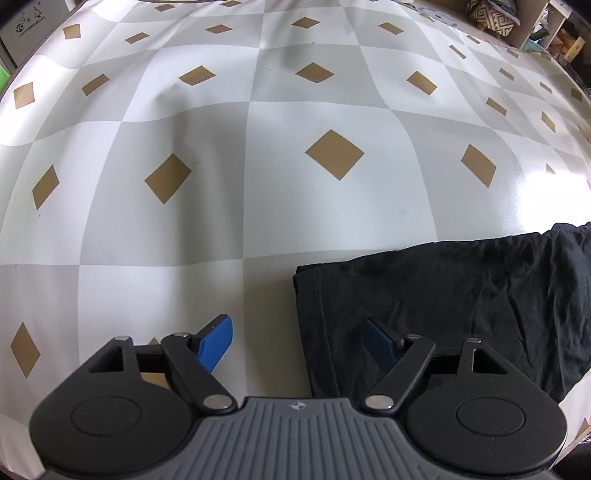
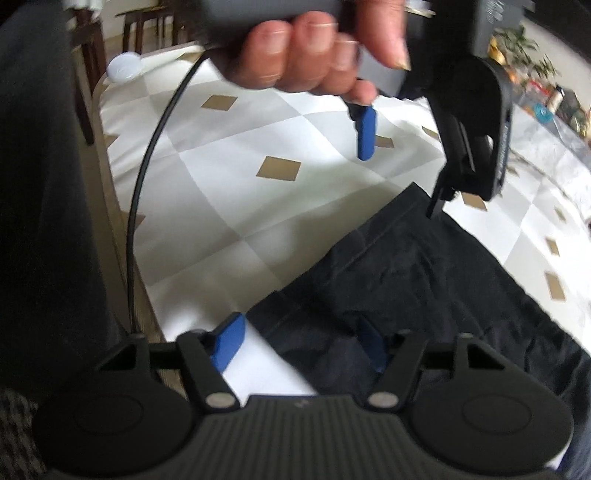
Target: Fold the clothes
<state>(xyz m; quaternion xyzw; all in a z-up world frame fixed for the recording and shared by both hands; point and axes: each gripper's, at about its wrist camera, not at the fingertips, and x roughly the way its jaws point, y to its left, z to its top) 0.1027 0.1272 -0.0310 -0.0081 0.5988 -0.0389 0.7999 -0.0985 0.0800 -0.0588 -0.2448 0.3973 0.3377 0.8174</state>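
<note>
A black garment lies folded flat on the checked tablecloth. My left gripper is open and hovers over the garment's left edge, one blue finger over the cloth and one over the table. In the right wrist view the same garment lies ahead. My right gripper is open above its near corner, empty. The left gripper, held in a hand, hangs open over the garment's far end.
The tablecloth has gold diamonds. The table edge runs along the left, with a dark chair beyond. A black cable loops down from the hand. Shelves and clutter stand past the far edge.
</note>
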